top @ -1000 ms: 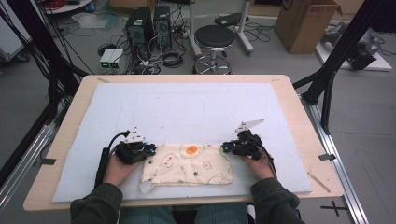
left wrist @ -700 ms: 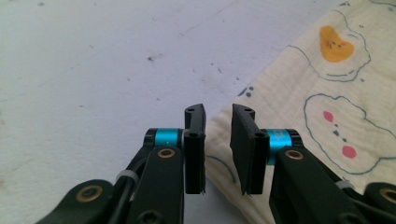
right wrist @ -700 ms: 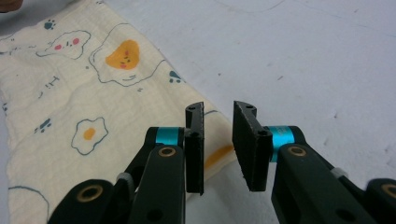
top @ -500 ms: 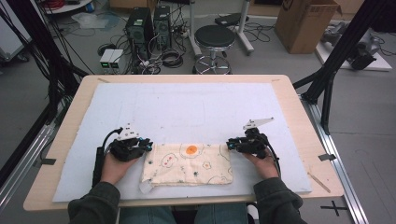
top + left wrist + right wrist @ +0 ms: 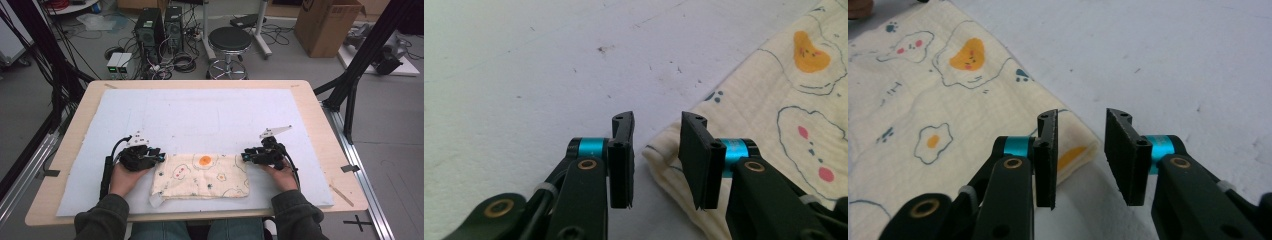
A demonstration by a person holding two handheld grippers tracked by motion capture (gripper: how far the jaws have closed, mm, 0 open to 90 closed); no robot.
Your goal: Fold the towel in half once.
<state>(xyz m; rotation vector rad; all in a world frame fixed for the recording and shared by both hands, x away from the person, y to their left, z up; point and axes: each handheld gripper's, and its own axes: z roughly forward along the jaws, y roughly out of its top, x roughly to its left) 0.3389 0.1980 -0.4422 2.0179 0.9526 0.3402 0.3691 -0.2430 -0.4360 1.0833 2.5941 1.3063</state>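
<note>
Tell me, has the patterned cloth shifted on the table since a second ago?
No. The cloth lies folded in the same spot near the front edge of the white mat; both tongs, left and right, have just been opening off its ends.

A folded cloth (image 5: 202, 175) lies on the mat (image 5: 200, 115) at the table's (image 5: 320, 100) near edge, between the left gripper (image 5: 161, 156) and the right gripper (image 5: 245, 156), one just beside each end.

Both claws (image 5: 161, 156) (image 5: 245, 154) just opening, empty
</note>
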